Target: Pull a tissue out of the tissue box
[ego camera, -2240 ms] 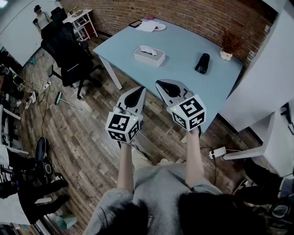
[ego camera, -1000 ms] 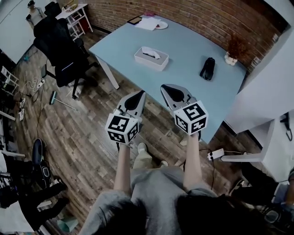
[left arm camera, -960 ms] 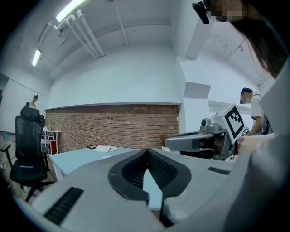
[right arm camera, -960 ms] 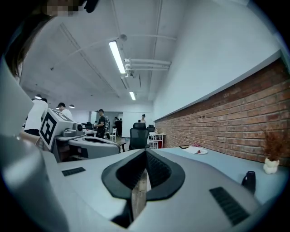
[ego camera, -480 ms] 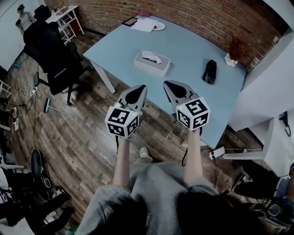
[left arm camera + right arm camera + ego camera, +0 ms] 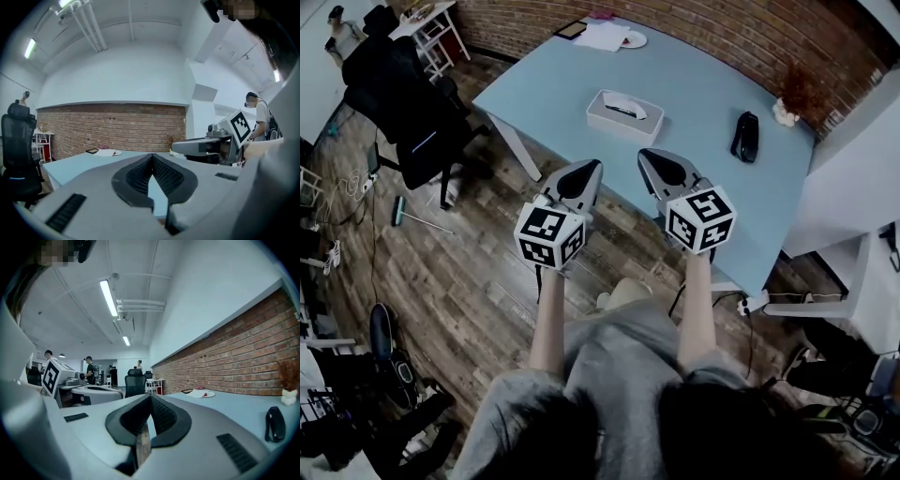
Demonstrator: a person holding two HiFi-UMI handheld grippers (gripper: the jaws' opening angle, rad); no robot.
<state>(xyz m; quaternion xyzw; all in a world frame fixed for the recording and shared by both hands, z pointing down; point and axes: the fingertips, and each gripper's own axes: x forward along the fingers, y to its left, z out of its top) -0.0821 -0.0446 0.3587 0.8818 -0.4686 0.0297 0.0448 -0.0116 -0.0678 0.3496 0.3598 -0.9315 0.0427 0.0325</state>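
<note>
The left grey plastic tongs and the right grey plastic tongs point level, side by side, tips pressed together, empty; bare forearms extended.

We count two grippers mid-frame, the left gripper and the right gripper, plus one blue table above bearing one tissue box, one black mouse, one plant and one plate.

You stood in an open-plan office. A black swivel chair sat on wood-plank flooring beside a pale blue desk carrying a computer mouse, with a brick wall behind. Strip lights lined the ceiling, and people stood near another office chair.
</note>
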